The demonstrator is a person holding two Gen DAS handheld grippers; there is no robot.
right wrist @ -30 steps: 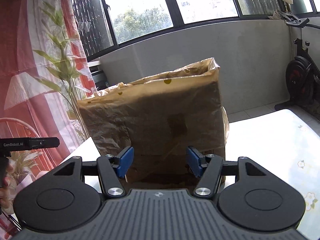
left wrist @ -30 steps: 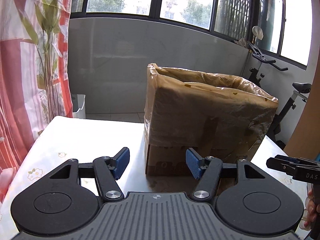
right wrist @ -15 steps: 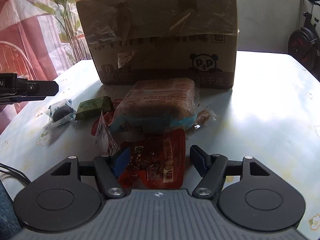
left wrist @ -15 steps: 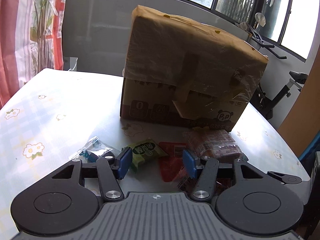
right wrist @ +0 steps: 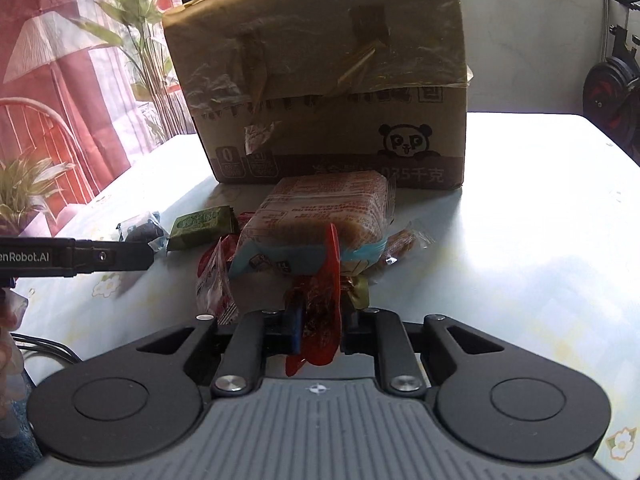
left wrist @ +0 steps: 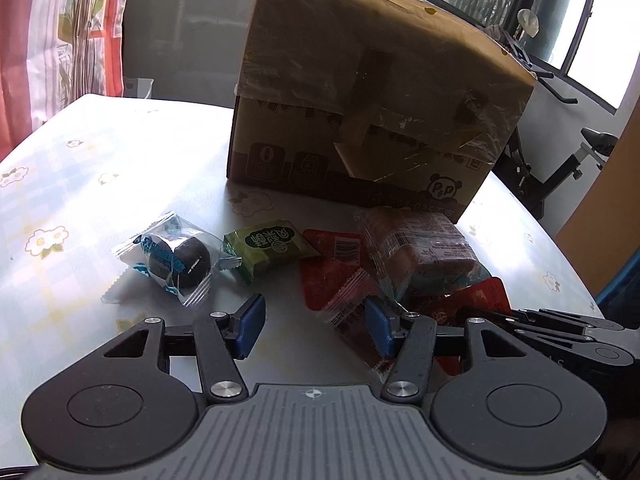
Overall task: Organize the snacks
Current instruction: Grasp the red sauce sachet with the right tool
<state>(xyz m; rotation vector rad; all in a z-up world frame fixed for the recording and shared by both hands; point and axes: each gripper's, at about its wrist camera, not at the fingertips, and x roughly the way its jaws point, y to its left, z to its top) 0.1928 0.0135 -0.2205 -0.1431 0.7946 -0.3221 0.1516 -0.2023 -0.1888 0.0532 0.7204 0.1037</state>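
Several snacks lie on the table before a cardboard box (left wrist: 372, 92). A clear packet with dark cookies (left wrist: 172, 258), a green packet (left wrist: 268, 246), a flat red packet (left wrist: 336, 264) and a wrapped bread loaf (left wrist: 420, 246) show in the left wrist view. My left gripper (left wrist: 312, 322) is open and empty, just short of the snacks. My right gripper (right wrist: 320, 320) is shut on a red snack pouch (right wrist: 324, 300), held on edge in front of the bread loaf (right wrist: 328, 216). The box (right wrist: 320, 72) stands behind.
The table (left wrist: 80, 184) has a floral cloth. A red curtain and a plant (right wrist: 52, 80) stand at the left. An exercise bike (left wrist: 560, 160) stands beyond the table's right side. The left gripper's side (right wrist: 76, 258) shows in the right wrist view.
Both grippers have tilted down from the box toward the snacks. My right gripper, open half a second ago over the red pouch, has closed on it and turned it on edge.
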